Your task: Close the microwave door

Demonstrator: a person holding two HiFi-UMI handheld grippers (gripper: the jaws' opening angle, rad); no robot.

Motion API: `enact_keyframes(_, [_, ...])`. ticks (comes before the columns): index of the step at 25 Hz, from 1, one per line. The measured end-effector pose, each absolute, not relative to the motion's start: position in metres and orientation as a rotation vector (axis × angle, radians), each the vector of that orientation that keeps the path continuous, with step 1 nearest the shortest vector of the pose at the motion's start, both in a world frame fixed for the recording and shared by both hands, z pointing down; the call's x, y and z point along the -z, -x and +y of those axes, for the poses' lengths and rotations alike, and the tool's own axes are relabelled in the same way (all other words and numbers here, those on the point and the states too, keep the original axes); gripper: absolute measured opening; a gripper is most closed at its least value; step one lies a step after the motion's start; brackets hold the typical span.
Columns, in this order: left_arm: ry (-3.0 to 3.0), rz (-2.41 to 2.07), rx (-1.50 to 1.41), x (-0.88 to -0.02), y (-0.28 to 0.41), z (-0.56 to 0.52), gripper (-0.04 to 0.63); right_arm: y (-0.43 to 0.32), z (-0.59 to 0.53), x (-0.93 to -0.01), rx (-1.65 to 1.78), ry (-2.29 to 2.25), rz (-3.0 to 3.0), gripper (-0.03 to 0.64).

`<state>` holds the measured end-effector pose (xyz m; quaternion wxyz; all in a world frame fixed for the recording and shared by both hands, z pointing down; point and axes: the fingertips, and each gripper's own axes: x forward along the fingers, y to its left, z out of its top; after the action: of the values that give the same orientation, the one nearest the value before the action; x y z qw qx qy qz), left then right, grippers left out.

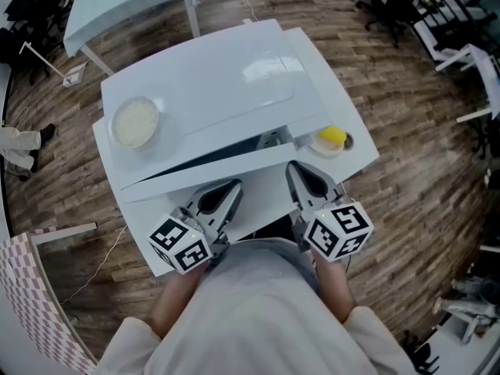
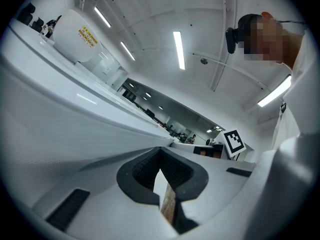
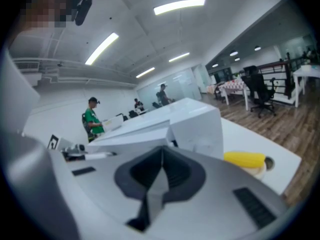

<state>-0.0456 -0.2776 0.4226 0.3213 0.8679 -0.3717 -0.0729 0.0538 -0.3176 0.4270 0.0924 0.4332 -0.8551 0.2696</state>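
A white microwave (image 1: 226, 76) stands on a white table (image 1: 359, 158), its front toward me. Its door (image 1: 211, 169) is ajar: a dark wedge shows between the door and the body, and the door's free edge lies at the right. Both grippers are low in the head view, just in front of the door. My left gripper (image 1: 232, 188) is shut and empty, its tip close to the door's outer face (image 2: 75, 124). My right gripper (image 1: 294, 170) is also shut and empty, near the door's free edge (image 3: 150, 129). I cannot tell whether either one touches the door.
A bowl of white rice (image 1: 135, 122) sits on the table left of the microwave. A small plate (image 1: 326, 148) carrying a yellow item (image 3: 244, 159) sits at its right. A second white table (image 1: 125, 6) stands behind, and people work at desks far off.
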Motion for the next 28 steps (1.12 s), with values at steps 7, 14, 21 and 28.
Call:
enact_keyframes(7, [-2.27,-0.976,0.194,-0.423,0.047,-0.281,0.017,-0.051,-0.323,-0.426,-0.796,-1.278,-2.55,0.023])
enact_keyframes(14, [-2.289,-1.012,0.177,-0.421,0.05,-0.284,0.017,-0.047,-0.328,-0.426,-0.748,-1.27,-2.539,0.023])
enact_keyframes(21, [-2.307,-1.02,0.149,-0.425,0.049,-0.287,0.017,-0.044,-0.333,-0.426,-0.655,-1.262,-2.524,0.023])
enact_keyframes(28, [-2.299,-1.003,0.151,-0.427,0.045,-0.289,0.017,-0.045,-0.333,-0.426,-0.666,-1.261,-2.533,0.023])
